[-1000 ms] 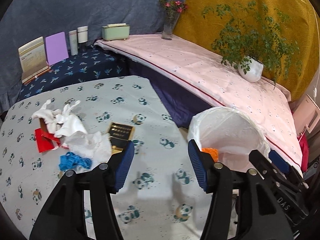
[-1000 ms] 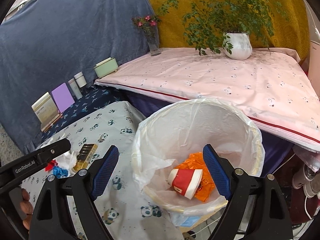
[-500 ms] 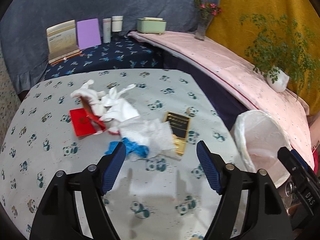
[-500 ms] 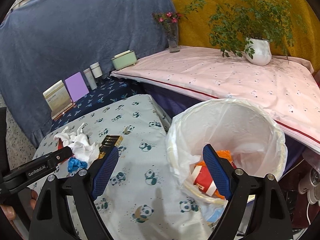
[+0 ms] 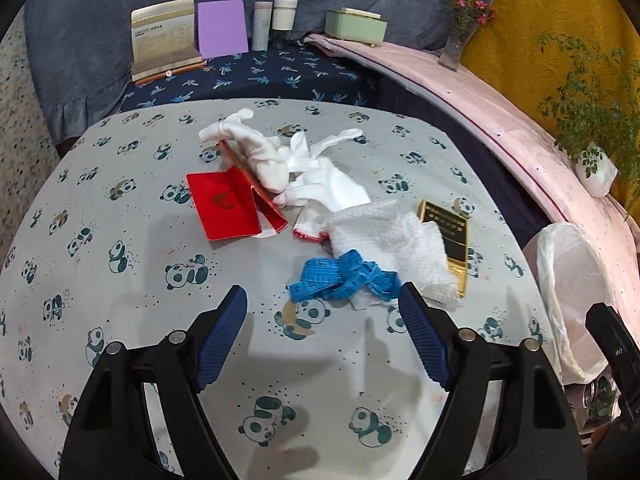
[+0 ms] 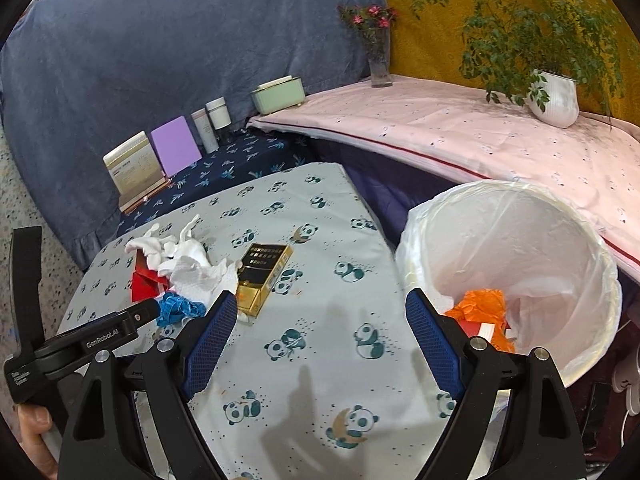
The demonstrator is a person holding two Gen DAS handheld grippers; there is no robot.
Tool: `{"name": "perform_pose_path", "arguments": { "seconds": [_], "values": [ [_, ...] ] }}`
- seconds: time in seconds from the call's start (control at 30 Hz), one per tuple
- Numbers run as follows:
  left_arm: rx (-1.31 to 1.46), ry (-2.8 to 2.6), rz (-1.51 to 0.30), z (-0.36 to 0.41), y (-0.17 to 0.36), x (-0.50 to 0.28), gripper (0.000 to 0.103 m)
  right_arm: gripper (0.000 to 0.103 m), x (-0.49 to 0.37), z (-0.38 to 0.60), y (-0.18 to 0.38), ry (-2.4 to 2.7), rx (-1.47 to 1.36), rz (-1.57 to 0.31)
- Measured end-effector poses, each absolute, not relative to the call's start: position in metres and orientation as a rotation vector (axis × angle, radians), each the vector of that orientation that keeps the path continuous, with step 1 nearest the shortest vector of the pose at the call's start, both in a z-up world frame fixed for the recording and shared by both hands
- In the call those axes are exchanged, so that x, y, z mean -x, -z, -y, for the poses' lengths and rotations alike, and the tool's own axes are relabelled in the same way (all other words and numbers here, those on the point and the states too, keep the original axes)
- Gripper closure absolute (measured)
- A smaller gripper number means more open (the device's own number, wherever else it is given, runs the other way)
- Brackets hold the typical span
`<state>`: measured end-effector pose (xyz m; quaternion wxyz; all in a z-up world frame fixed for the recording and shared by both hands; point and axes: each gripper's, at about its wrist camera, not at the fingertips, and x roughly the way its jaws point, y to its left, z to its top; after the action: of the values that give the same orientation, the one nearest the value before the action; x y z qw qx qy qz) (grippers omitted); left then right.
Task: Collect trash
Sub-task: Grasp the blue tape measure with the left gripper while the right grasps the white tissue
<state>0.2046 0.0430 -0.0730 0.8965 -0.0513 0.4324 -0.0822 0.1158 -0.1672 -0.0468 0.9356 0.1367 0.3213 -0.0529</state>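
Note:
On the panda-print table (image 5: 132,308) lies a heap of trash: a blue tape measure (image 5: 344,278), a crumpled white tissue (image 5: 394,242), white gloves (image 5: 288,164), a red folded card (image 5: 226,206) and a gold-and-black box (image 5: 450,240). My left gripper (image 5: 322,338) is open and empty, just short of the tape measure. My right gripper (image 6: 316,344) is open and empty over the table between the heap (image 6: 188,268) and the white-lined trash bin (image 6: 516,268). The bin holds orange wrapping (image 6: 482,308) and a red cup.
A dark blue shelf (image 5: 256,76) behind the table carries a calendar (image 5: 164,38), a purple card (image 5: 222,28), two bottles and a green box (image 5: 356,26). A pink-covered ledge (image 6: 480,132) holds a flower vase (image 6: 378,56) and a potted plant (image 6: 554,96).
My left gripper has swung left from the bin to face the trash heap and come closer to it. My right gripper has drawn back left from over the bin to the table edge.

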Motion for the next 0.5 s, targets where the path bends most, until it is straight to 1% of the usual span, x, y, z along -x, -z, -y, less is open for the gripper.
{"name": "perform_pose_path", "arguments": {
  "seconds": [0.37,0.43,0.47,0.5],
  "values": [
    [0.101,0.213,-0.947,-0.035,0.095,-0.23,0.029,0.02,-0.144,0.145,0.066,0.074,-0.26,-0.705],
    [0.098,0.228,-0.949,-0.032,0.097,-0.232,0.038,0.02,-0.148,0.142,0.069,0.069,-0.259,-0.711],
    [0.097,0.24,-0.956,-0.032,0.098,-0.234,0.051,0.02,-0.149,0.141,0.07,0.067,-0.258,-0.714],
    [0.101,0.253,-0.968,-0.032,0.1,-0.235,0.055,0.02,-0.151,0.139,0.071,0.064,-0.256,-0.718]
  ]
}}
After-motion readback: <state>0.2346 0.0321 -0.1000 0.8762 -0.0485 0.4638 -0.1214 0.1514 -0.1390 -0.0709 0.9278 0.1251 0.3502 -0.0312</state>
